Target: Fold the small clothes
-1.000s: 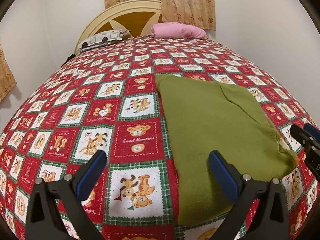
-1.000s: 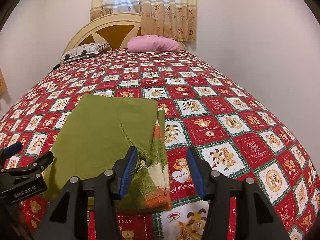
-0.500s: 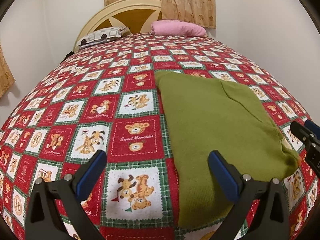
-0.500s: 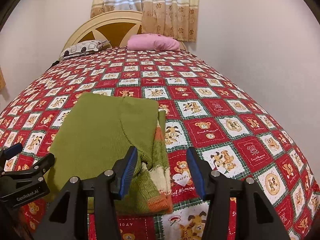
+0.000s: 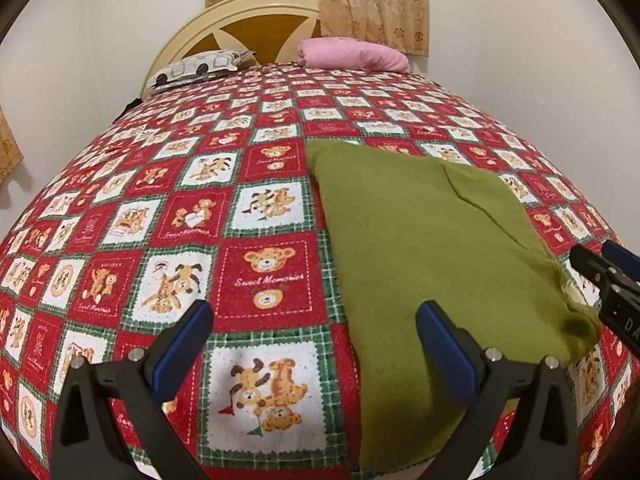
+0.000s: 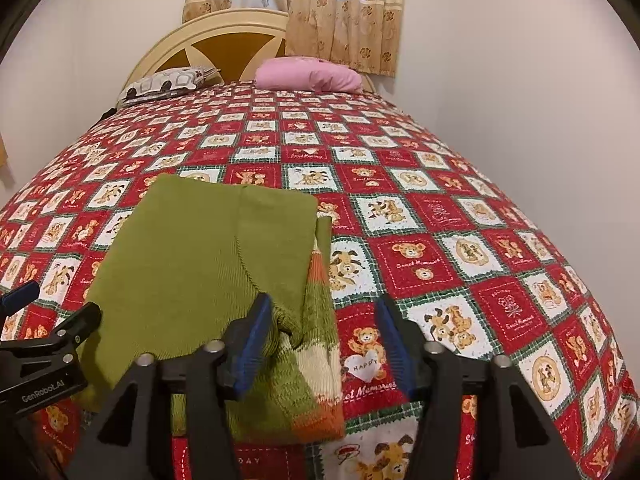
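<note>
A green knit sweater [image 5: 420,248] lies folded flat on the bed, its sleeve with orange and cream stripes [image 6: 320,364] along its right edge. My left gripper [image 5: 316,340] is open and empty above the quilt, its right finger over the sweater's near left edge. My right gripper [image 6: 324,344] is open and empty, hovering over the striped sleeve at the sweater's near right corner. Each gripper shows at the edge of the other's view: the right one [image 5: 608,284] and the left one [image 6: 44,328].
The bed has a red, white and green teddy-bear quilt [image 5: 168,216]. A pink pillow [image 5: 352,54] and a patterned pillow [image 5: 200,66] lie by the cream headboard [image 6: 224,44]. A wall [image 6: 520,80] runs close along the bed's right side.
Both cameras have tilted slightly; the bed and sweater sit a little lower in view. The sweater has not moved and both grippers stay open.
</note>
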Motion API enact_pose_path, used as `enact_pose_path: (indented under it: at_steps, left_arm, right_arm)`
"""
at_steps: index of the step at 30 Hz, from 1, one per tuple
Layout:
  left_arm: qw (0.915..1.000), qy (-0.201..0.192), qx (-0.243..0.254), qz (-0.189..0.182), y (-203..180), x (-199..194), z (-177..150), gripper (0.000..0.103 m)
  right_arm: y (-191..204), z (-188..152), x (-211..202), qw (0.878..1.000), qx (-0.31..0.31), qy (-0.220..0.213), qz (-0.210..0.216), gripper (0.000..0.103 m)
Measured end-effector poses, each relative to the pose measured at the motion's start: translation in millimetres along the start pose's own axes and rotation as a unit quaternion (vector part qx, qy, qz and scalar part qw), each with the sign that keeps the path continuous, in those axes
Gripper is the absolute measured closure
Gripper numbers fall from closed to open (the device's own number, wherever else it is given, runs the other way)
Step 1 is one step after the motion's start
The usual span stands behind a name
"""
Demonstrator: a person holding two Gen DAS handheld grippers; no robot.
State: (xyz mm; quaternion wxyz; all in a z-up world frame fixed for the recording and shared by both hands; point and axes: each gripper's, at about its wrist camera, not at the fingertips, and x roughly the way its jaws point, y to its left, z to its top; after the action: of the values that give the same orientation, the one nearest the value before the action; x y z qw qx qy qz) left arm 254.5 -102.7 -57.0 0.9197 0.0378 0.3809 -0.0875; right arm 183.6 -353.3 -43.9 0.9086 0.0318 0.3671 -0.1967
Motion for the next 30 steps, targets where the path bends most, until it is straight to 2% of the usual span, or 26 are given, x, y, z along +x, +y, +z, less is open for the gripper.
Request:
enact_pose_path:
  at_steps: [2, 7, 11, 13, 14, 16, 17, 19, 20, 23, 26, 27, 28, 29, 30]
  left_arm:
    - [0.9998, -0.003, -0.007, -0.016, 7.7, 0.7, 4.2, 0.000]
    - [0.9956, 0.012, -0.061, -0.071, 29.8, 17.6, 27.9, 0.000]
    - [0.9867, 0.037, -0.101, -0.122, 27.8, 50.5, 49.4, 0.000]
    - [0.9822, 0.049, -0.108, -0.145, 19.5, 64.8, 53.5, 0.007]
    - [0.9801, 0.057, -0.109, -0.156, 14.2, 74.6, 54.9, 0.009]
    - [0.9762, 0.082, -0.113, -0.166, 7.9, 90.2, 54.5, 0.017]
    - [0.9719, 0.093, -0.121, -0.179, 6.2, 97.7, 52.1, 0.018]
    - [0.9657, 0.097, -0.143, -0.193, 9.2, 103.4, 47.0, 0.018]
    - [0.9654, 0.090, -0.146, -0.196, 8.9, 102.4, 45.1, 0.018]
    - [0.9715, 0.083, -0.119, -0.188, -0.4, 100.1, 44.4, 0.018]
    - [0.9712, 0.081, -0.111, -0.195, -7.2, 100.3, 44.8, 0.028]
    - [0.9702, 0.081, -0.108, -0.201, -8.7, 100.6, 45.1, 0.036]
    - [0.9705, 0.081, -0.106, -0.201, -7.1, 100.4, 45.3, 0.038]
    - [0.9718, 0.079, -0.101, -0.198, -10.1, 98.7, 45.2, 0.040]
    - [0.9718, 0.077, -0.097, -0.200, -11.7, 97.7, 45.9, 0.046]
  right_arm:
    - [-13.9, 2.2, 2.0, 0.999, 0.025, 0.000, 0.029, 0.028]
    - [-52.2, 16.1, 28.4, 0.986, 0.085, 0.028, 0.139, 0.027]
    - [-56.6, 35.5, 51.9, 0.981, 0.085, 0.031, 0.175, 0.027]
    - [-51.0, 42.3, 70.2, 0.974, 0.082, 0.045, 0.207, 0.027]
    - [-46.8, 44.2, 82.1, 0.973, 0.077, 0.059, 0.211, 0.027]
    - [-40.2, 44.4, 105.9, 0.975, 0.067, 0.084, 0.193, 0.027]
    - [-38.5, 42.7, 114.6, 0.975, 0.066, 0.091, 0.193, 0.027]
    - [-34.7, 35.5, 130.5, 0.965, 0.072, 0.111, 0.228, 0.027]
    - [-31.3, 31.8, 136.0, 0.961, 0.069, 0.120, 0.239, 0.027]
    - [-27.6, 28.2, 137.1, 0.965, 0.058, 0.104, 0.235, 0.027]
    - [-24.4, 28.1, 138.0, 0.965, 0.051, 0.100, 0.238, 0.028]
    - [-22.0, 28.0, 137.3, 0.965, 0.044, 0.097, 0.239, 0.030]
    - [-21.8, 28.9, 137.8, 0.965, 0.040, 0.097, 0.240, 0.035]
    - [-19.9, 29.5, 137.0, 0.966, 0.034, 0.095, 0.239, 0.043]
    - [-17.0, 30.0, 135.6, 0.967, 0.028, 0.093, 0.237, 0.049]
